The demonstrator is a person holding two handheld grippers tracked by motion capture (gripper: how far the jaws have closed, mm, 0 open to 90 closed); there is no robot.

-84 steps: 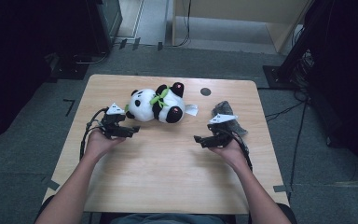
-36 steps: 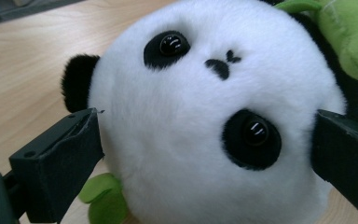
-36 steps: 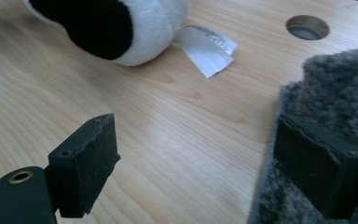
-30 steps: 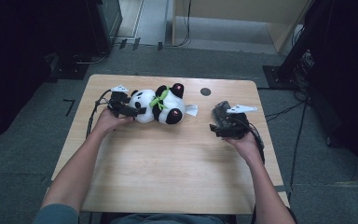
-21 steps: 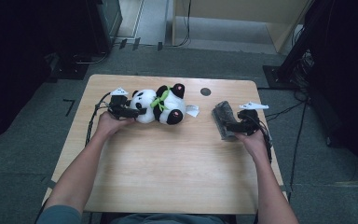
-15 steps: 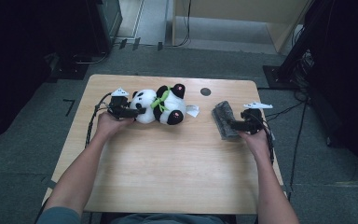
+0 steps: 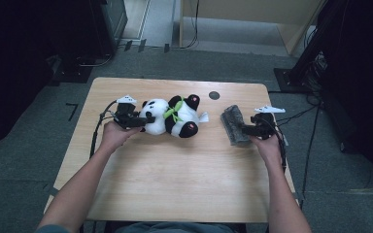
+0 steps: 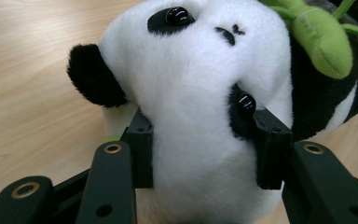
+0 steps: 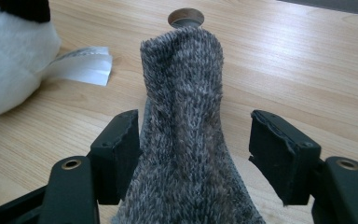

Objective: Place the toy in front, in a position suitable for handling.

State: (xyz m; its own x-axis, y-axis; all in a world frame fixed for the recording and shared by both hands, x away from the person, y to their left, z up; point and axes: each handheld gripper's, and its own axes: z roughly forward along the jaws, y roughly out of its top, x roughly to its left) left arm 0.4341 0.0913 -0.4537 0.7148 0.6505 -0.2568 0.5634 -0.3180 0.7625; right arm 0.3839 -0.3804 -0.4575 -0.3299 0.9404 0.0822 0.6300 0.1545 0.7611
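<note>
A black-and-white panda plush [image 7: 172,116] with a green bamboo piece lies on its back on the wooden table [image 7: 175,179]. My left gripper [image 7: 143,120] has come in from the left, and its jaws press into both sides of the panda's head [image 8: 191,84]. In the left gripper view, that gripper [image 8: 203,140] is shut on the plush. A grey knitted cloth [image 7: 233,124] lies right of the panda. My right gripper [image 7: 245,130] reaches in from the right, open. In the right gripper view the cloth [image 9: 186,116] rises between its jaws [image 9: 200,140]; one pad touches it, the other stands clear.
A round cable hole [image 7: 214,95] sits in the table behind the cloth, also seen as a hole [image 9: 185,17] beyond the cloth's end. The panda's white label [image 9: 81,65] lies flat between plush and cloth. Dark equipment and cables stand on the floor around the table.
My left gripper moved up from the table's front left to the panda and closed on its head. My right gripper swung round to the cloth's right side and now straddles it.
</note>
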